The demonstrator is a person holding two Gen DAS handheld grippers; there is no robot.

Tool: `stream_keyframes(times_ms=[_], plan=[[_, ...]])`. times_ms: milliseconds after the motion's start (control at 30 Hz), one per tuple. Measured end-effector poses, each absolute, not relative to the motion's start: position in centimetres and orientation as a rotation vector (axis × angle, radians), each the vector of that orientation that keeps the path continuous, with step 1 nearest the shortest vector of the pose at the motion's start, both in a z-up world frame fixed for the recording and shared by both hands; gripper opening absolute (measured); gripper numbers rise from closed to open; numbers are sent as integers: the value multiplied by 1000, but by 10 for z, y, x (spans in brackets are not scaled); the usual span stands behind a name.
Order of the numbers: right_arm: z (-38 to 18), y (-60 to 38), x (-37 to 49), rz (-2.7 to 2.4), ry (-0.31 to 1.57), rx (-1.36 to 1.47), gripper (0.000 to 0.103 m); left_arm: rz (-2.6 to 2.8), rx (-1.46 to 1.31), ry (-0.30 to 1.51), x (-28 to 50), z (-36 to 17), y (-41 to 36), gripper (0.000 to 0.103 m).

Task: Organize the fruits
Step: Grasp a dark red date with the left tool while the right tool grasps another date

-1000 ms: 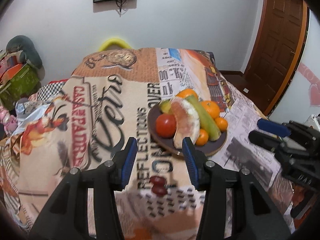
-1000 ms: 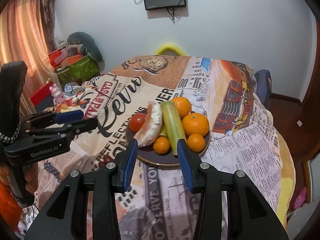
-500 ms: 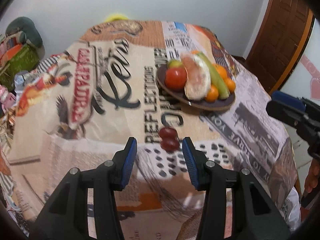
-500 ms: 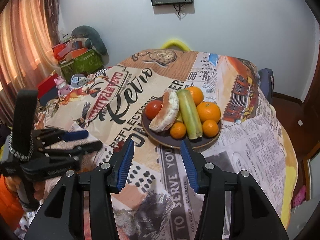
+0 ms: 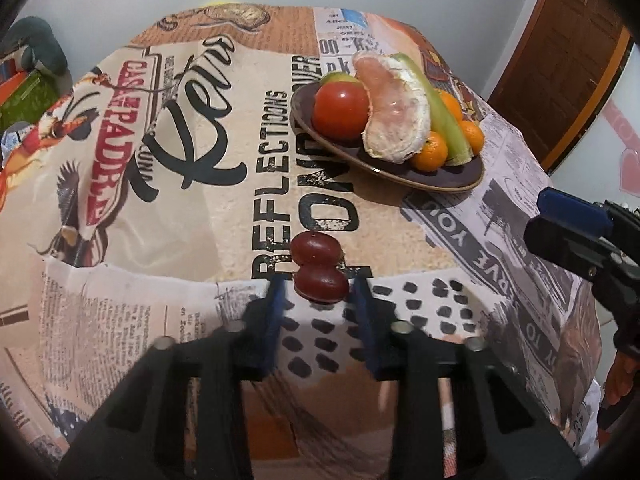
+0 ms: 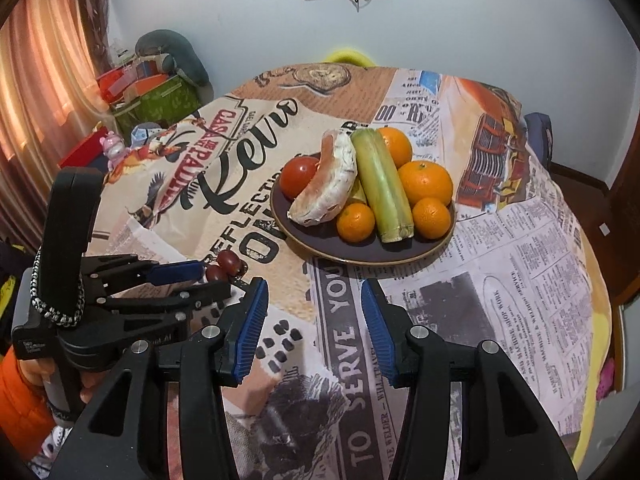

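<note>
Two dark red grapes (image 5: pixel 318 268) lie joined on the printed tablecloth. My left gripper (image 5: pixel 318 294) is open, low over the cloth, with the nearer grape between its blue fingertips; the pads do not touch it. It also shows in the right wrist view (image 6: pixel 208 278) beside the grapes (image 6: pixel 224 265). A dark plate (image 6: pixel 304 236) holds a tomato (image 6: pixel 298 176), a pomelo segment (image 6: pixel 328 188), a green stalk (image 6: pixel 382 188) and several oranges (image 6: pixel 426 182). My right gripper (image 6: pixel 314 306) is open and empty, above the cloth in front of the plate.
The round table's cloth (image 6: pixel 520 280) drops off at the right and near edges. Boxes and toys (image 6: pixel 148 92) stand at the far left by a curtain. A yellow chair back (image 6: pixel 346 56) is behind the table. A wooden door (image 5: pixel 560 60) is at right.
My left gripper has dropped and moved forward until its fingertips flank the nearer grape. My right gripper has drawn back a little from the plate.
</note>
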State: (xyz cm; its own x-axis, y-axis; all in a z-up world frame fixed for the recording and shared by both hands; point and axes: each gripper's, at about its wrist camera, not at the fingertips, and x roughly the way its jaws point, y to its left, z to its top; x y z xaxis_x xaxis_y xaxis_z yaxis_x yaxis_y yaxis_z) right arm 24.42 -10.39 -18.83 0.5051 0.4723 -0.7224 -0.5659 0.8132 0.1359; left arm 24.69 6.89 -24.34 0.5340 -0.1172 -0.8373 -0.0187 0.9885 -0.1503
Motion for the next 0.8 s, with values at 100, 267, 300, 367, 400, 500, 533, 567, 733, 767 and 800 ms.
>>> stream_keyframes(times_ms=[100,267,300,367,400,500,533,567,733,767,800], plan=[[-193,-98,248,640,843,-131,45,-80,-185,997,246,-243,73,26],[-198,-78,250,674,853,-162,45,-78,-193,961,232,-236,81,26],[-199,-74,250,680,852,-169,45,-69,-193,951,228,-234,85,26],[-203,-63,249,691,854,-181,45,-50,-192,937,223,-231,94,26],[-205,-59,249,698,858,-184,45,-43,-193,930,221,-229,98,26],[-214,-44,249,717,878,-199,45,-19,-194,912,215,-224,114,26],[-216,-40,250,724,886,-203,45,-9,-195,904,212,-222,121,26],[-219,-34,251,733,898,-206,45,-5,-200,899,211,-221,125,26],[-229,-13,257,757,929,-235,38,3,-239,874,202,-218,139,26],[-230,-10,258,756,932,-237,36,2,-240,873,202,-219,140,26],[-231,-8,260,758,937,-237,33,2,-239,872,202,-219,140,26]])
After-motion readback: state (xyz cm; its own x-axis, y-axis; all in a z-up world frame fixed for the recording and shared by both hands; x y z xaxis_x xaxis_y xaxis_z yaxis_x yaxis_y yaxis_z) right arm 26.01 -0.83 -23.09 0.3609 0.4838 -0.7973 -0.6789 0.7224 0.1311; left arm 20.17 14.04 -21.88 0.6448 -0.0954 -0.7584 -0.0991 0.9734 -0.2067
